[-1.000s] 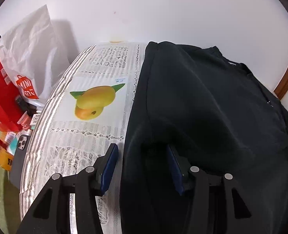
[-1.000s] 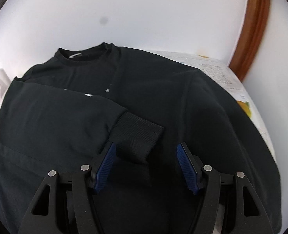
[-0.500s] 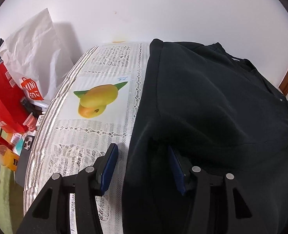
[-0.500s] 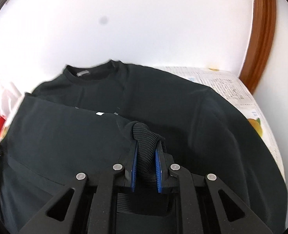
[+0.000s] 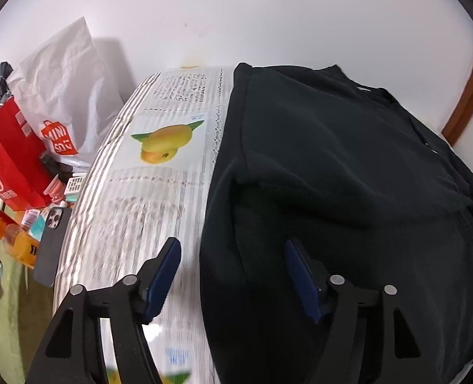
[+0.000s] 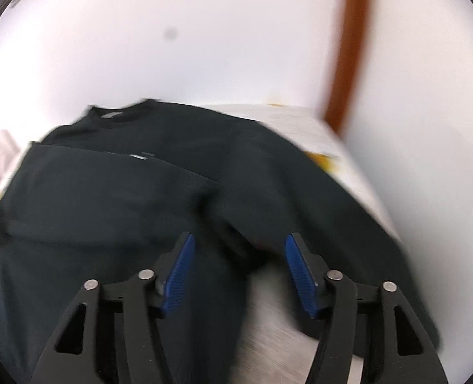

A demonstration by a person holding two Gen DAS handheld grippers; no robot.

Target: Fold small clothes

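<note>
One soft black sweatshirt (image 5: 348,166), ribbed collar (image 6: 121,113), lacy white tablecloth (image 5: 134,211).

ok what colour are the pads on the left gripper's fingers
Dark blue pads on black fingers, clearest in the left wrist view.

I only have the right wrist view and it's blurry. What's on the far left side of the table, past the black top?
Observer: Left of the black top, the tablecloth lies bare, with a mango picture printed on it.
Operator: Is the left tool holding any cloth?
Observer: No. The left tool is opening; the top's left edge lies between its fingers, and neither pad presses it.
Operator: Anything off the table on that side?
Observer: A white shopping bag, a red bag and a phone leaning at the table edge.
</note>
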